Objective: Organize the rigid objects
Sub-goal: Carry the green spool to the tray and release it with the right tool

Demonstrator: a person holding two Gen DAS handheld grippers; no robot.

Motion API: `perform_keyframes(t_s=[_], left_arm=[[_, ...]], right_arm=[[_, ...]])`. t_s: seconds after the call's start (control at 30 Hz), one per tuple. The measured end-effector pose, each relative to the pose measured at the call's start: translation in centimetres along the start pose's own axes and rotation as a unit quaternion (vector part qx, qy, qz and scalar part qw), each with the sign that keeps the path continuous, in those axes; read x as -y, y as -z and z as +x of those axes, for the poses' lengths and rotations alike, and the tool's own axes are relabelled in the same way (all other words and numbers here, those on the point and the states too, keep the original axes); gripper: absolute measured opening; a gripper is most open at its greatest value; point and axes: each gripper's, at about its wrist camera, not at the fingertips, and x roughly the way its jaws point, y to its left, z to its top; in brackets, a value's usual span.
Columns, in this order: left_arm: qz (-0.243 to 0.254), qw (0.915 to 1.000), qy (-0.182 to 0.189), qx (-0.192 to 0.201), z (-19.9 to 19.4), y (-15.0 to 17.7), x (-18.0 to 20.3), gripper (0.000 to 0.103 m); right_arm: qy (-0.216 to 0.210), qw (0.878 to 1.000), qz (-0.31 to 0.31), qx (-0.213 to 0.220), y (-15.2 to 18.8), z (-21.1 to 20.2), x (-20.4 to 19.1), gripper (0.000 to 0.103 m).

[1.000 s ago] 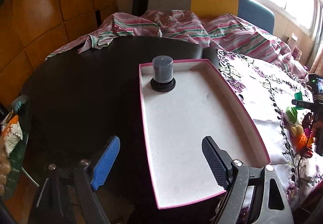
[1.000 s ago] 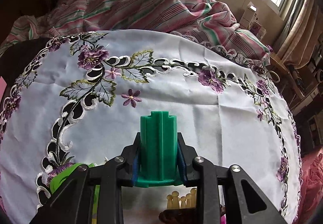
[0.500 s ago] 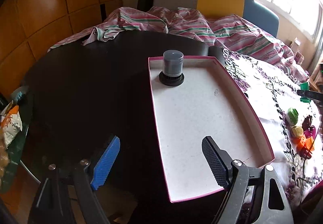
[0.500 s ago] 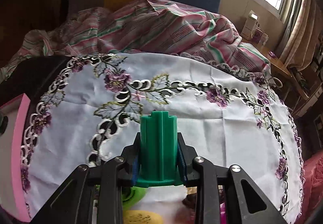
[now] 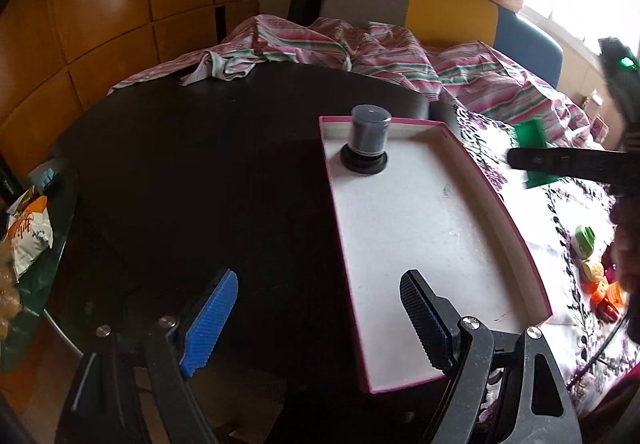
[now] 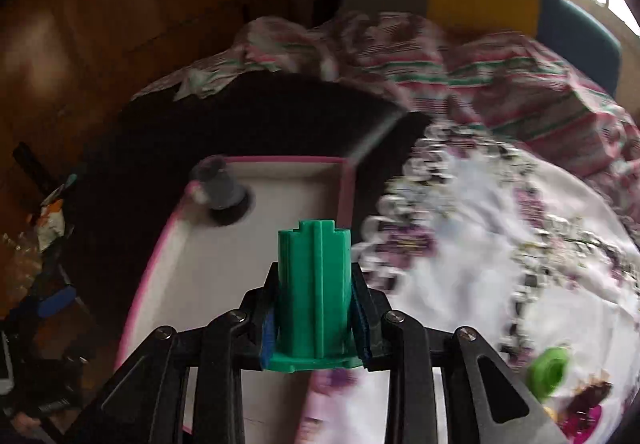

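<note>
The right tool (image 6: 316, 328) is clamped on a green ridged block (image 6: 316, 296), its pads pressing the block's two flanks just above a flared base, so the block's long axis runs straight out along the fingers, away from the tool. Ahead of it and slightly to its left lies the pink-rimmed tray (image 6: 348, 184), whose white floor is bare apart from a grey capped cylinder (image 6: 218, 190) standing upright in the far left corner. The block's tip hangs over the tray's right-hand edge, with the embroidered cloth (image 6: 500, 244) to the tool's right (the view is blurred, so how high it hangs cannot be told). The likely next move is to set the block down inside the rim, on open floor nearer the tool than the cylinder. The left tool (image 5: 316, 324) has its jaws apart and empty, over the tray's near left edge on the dark desk (image 5: 200, 172); the right one, block in hand, is plainly the one to act.
</note>
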Motion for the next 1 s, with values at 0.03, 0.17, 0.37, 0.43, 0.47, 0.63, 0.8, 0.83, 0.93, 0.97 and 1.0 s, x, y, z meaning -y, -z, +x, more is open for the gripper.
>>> perform_keyframes(t_s=[0.03, 0.17, 0.37, 0.43, 0.47, 0.63, 0.8, 0.83, 0.93, 0.97, 1.0], left_arm=[[-0.005, 1.0, 0.0, -0.001, 0.1, 0.0, -0.3, 0.084], [-0.02, 0.9998, -0.001, -0.005, 0.3, 0.2, -1.7, 0.084], [-0.036, 0.9993, 0.001, -0.008, 0.7, 0.2, -2.9, 0.084], [-0.039, 0.9992, 0.001, -0.01, 0.9, 0.3, -3.1, 0.084], [-0.04, 0.9991, 0.002, -0.011, 0.9, 0.3, -3.2, 0.084], [-0.046, 0.9989, 0.001, -0.01, 1.0, 0.1, -3.4, 0.084], [-0.046, 0.9989, 0.0, -0.009, 0.9, 0.1, -3.5, 0.084], [-0.044, 0.999, 0.0, -0.008, 0.8, 0.1, -3.4, 0.084], [-0.04, 0.9992, -0.003, -0.007, 0.5, 0.0, -3.3, 0.084], [-0.039, 0.9992, -0.002, -0.006, 0.4, 0.0, -3.2, 0.084], [-0.038, 0.9993, -0.002, -0.004, 0.3, 0.0, -3.1, 0.084]], right_arm=[[-0.013, 1.0, -0.003, -0.012, -0.3, 1.2, -1.3, 0.03], [-0.026, 0.999, -0.009, -0.046, -1.4, 5.4, -4.8, 0.03], [-0.026, 0.996, -0.001, -0.085, -2.8, 9.9, -7.3, 0.03], [-0.026, 0.995, 0.002, -0.1, -3.0, 11.1, -7.6, 0.03], [-0.031, 0.994, 0.007, -0.104, -2.9, 11.5, -7.7, 0.033], [-0.051, 0.995, 0.014, -0.084, -2.4, 10.6, -7.7, 0.043], [-0.04, 0.997, 0.013, -0.057, -1.9, 8.5, -7.0, 0.044], [-0.039, 0.998, 0.013, -0.053, -1.8, 8.2, -6.8, 0.044], [-0.027, 0.999, 0.013, -0.043, -1.4, 7.2, -6.3, 0.044], [-0.023, 0.999, 0.013, -0.04, -1.4, 6.7, -6.1, 0.044], [-0.02, 0.999, 0.012, -0.036, -1.1, 6.4, -6.0, 0.044]])
